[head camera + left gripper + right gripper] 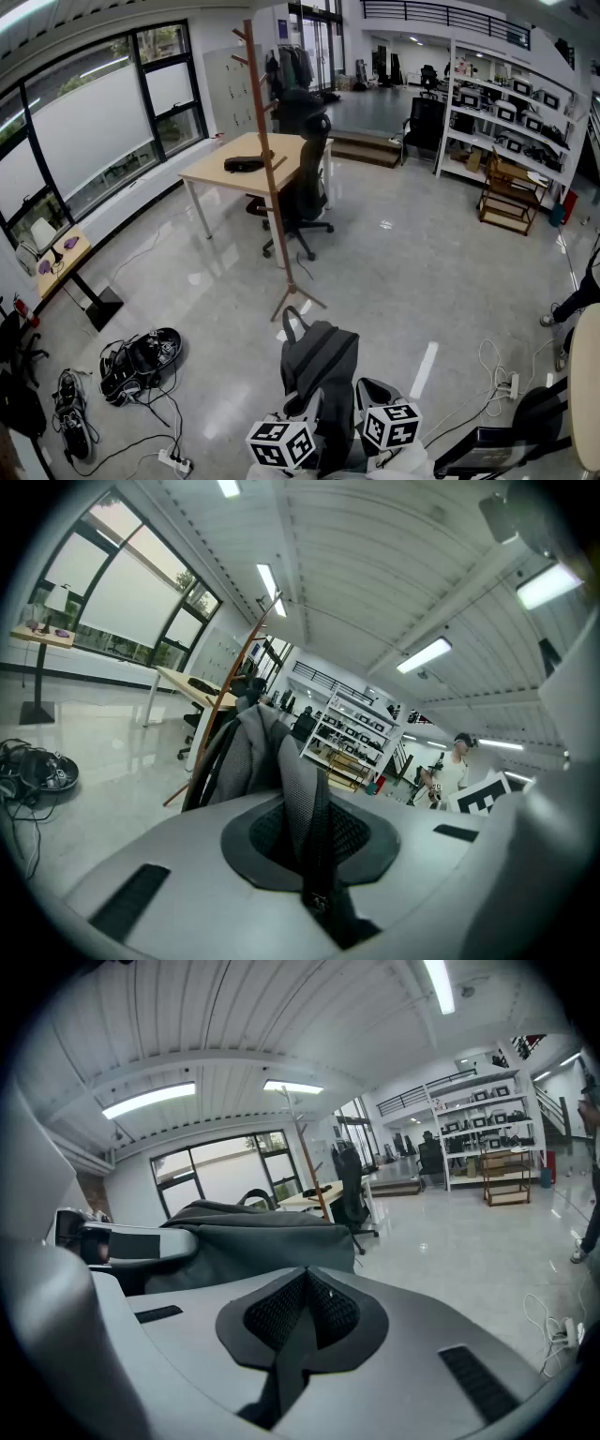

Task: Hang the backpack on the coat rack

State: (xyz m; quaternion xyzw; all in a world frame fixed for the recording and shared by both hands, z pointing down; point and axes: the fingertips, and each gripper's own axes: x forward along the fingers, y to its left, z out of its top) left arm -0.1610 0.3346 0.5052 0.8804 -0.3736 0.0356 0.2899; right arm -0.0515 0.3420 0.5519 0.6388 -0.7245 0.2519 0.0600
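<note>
The backpack (319, 370) hangs just ahead of the fingers (159, 855), its straps between them. The coat rack (270, 169) stands farther ahead, a worktop (211, 167) behind it.

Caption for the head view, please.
Left gripper and right gripper hold the grey backpack up, wooden coat rack standing ahead.

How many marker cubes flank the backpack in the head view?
2. The left cube sits at the bottom edge, left of the backpack; the right cube is just right of it. Neither is hidden.
</note>
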